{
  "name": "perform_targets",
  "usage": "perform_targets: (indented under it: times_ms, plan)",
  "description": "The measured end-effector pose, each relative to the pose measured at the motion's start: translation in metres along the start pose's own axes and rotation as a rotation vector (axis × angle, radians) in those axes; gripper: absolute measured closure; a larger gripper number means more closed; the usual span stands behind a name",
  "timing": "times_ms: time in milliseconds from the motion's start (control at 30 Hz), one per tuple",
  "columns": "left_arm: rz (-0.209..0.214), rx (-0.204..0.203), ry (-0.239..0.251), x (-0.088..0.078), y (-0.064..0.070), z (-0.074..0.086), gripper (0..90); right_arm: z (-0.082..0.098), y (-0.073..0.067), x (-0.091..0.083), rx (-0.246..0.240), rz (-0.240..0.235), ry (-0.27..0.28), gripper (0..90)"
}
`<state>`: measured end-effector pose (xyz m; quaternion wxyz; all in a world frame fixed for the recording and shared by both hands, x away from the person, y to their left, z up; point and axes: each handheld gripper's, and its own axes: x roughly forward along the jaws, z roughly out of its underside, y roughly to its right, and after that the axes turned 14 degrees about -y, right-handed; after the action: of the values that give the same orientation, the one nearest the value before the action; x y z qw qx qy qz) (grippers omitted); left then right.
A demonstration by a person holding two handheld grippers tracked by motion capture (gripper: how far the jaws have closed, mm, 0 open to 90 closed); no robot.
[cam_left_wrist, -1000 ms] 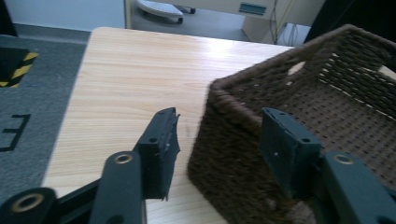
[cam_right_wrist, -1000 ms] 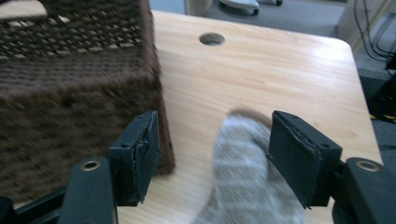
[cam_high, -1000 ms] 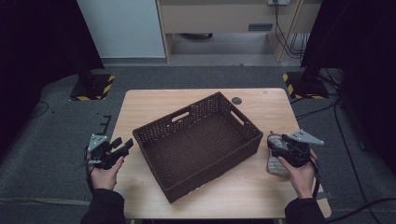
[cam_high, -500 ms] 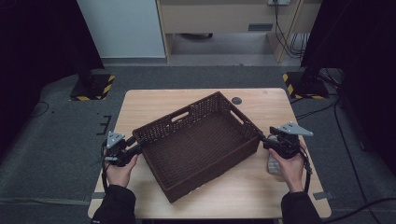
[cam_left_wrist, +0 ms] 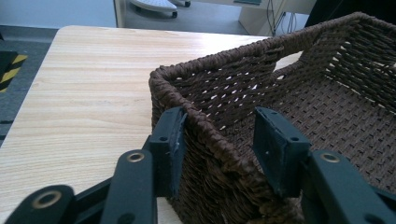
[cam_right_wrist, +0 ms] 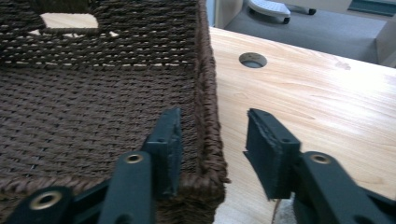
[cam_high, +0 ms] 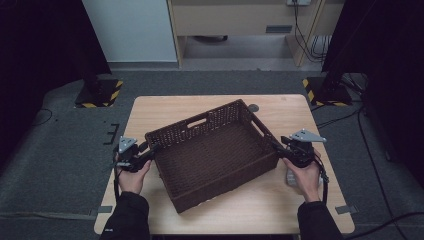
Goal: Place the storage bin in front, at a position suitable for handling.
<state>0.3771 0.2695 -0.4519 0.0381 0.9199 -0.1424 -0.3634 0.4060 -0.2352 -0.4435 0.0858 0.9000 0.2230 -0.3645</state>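
The left gripper (cam_left_wrist: 219, 154) and the right gripper (cam_right_wrist: 212, 149) each sit over a side wall of the brown basket (cam_high: 215, 152) on the table (cam_high: 165, 107), jaws closing but not yet pinching, so next they should squeeze tight and lift together.

Place: a lab or test studio
Floor: grey carpet (cam_high: 60, 165) with loose cables (cam_high: 370, 150)
Stands: black posts on yellow-black hazard-striped bases (cam_high: 97, 95)
Walls: black curtains (cam_high: 35, 60)
Work surface: one light wooden table (cam_high: 165, 107)
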Motion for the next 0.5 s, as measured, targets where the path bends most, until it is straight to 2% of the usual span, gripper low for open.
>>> perform_targets:
  times_ms: [100, 200, 233, 267, 300, 433, 500]
  plan:
    - [0.014, -0.001, 0.003, -0.005, 0.000, 0.001, 48.0, 0.000, -0.003, -0.002, -0.013, -0.023, -0.004, 68.2]
    - [0.017, 0.000, 0.003, -0.014, 0.002, 0.005, 43.3, 0.002, -0.008, -0.006, -0.023, -0.009, -0.021, 68.5]
    - [0.026, -0.005, 0.010, -0.017, 0.003, 0.007, 42.5, 0.004, -0.009, -0.008, -0.019, -0.013, -0.019, 68.4]
    - [0.053, -0.017, 0.013, -0.021, 0.004, 0.011, 41.5, 0.006, -0.010, -0.009, -0.013, -0.018, -0.014, 68.3]
    - [0.057, -0.012, 0.010, -0.022, 0.006, 0.013, 40.6, 0.009, -0.011, -0.011, -0.005, -0.026, -0.009, 68.0]
    - [0.060, 0.002, 0.004, -0.022, 0.010, 0.017, 38.1, 0.016, -0.017, -0.020, 0.010, -0.042, -0.009, 67.0]
    - [0.060, 0.003, 0.001, -0.019, 0.012, 0.018, 38.1, 0.016, -0.017, -0.021, -0.003, -0.041, -0.012, 65.7]
